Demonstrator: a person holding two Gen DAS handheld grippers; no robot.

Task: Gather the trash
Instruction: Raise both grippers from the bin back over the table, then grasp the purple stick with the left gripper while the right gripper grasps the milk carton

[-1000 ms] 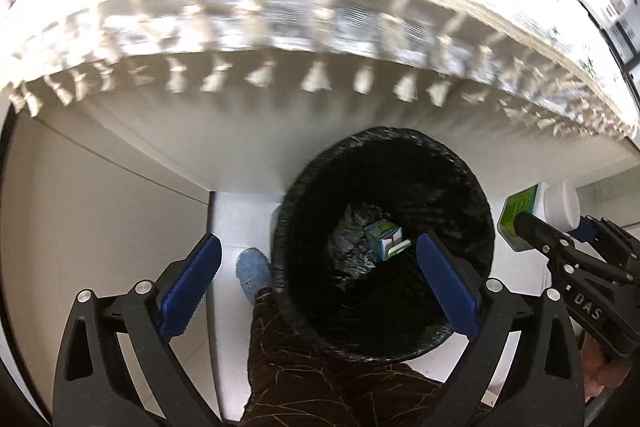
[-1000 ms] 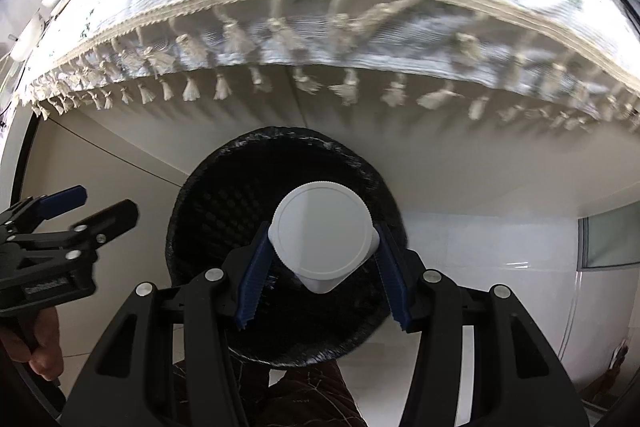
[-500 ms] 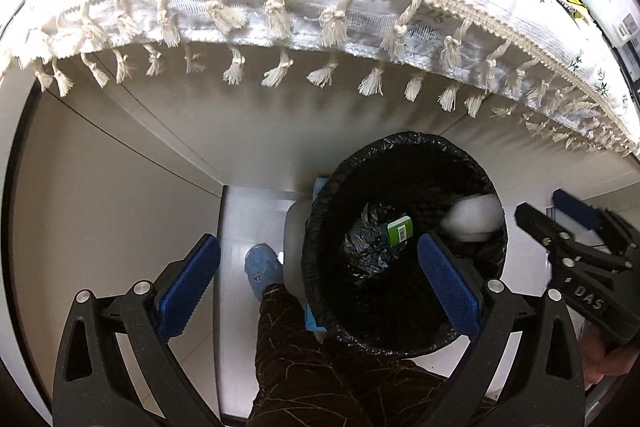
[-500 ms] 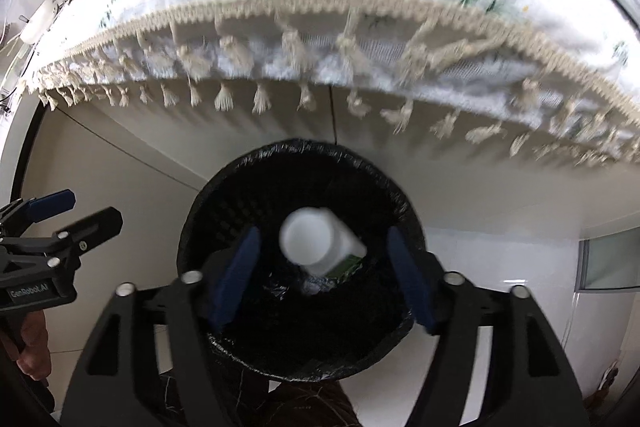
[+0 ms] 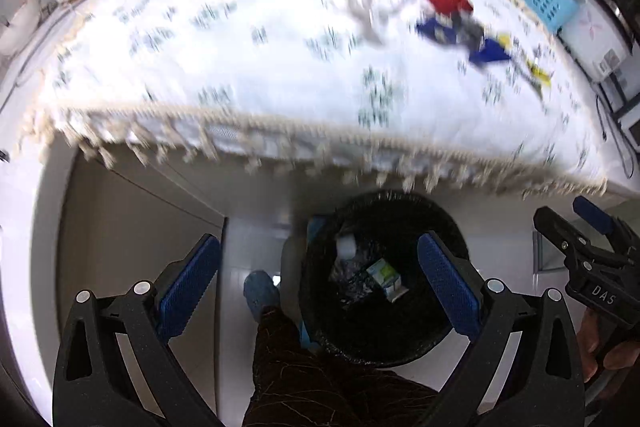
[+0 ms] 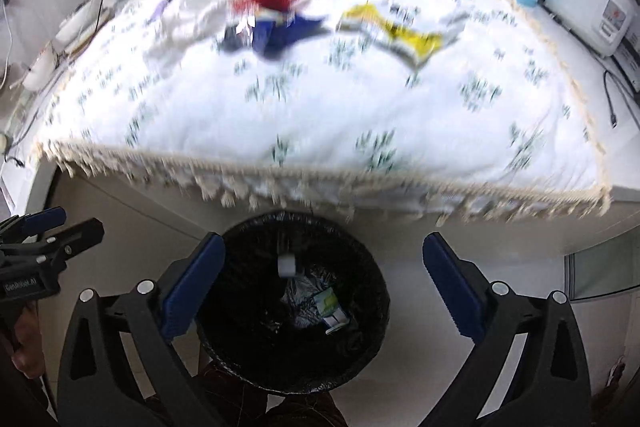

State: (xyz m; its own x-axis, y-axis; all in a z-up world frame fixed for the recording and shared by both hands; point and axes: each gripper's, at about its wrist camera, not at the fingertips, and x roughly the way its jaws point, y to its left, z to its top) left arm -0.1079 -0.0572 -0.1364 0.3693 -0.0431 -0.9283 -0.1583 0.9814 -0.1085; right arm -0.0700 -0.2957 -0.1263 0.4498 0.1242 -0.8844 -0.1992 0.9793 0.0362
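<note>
- Trash wrappers, the yellow wrapper [image 6: 394, 35] and the red and blue wrapper [image 6: 272, 23], lie far back on the counter [image 6: 320, 107], above the bin [image 6: 292, 303].
- Right claw [image 6: 320, 283] has just opened wide, empty, and looks nearer.
- Left claw [image 5: 318, 283] is wide, empty.

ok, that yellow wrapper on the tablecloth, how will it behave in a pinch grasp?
The yellow wrapper looks flat and crumpled, so probably floppy and light; it may fold between the pads. Its surface seems glossy, though blur hides detail, so it could slip. Lying flush on the soft tablecloth, the fingers may snag cloth with it.
</note>
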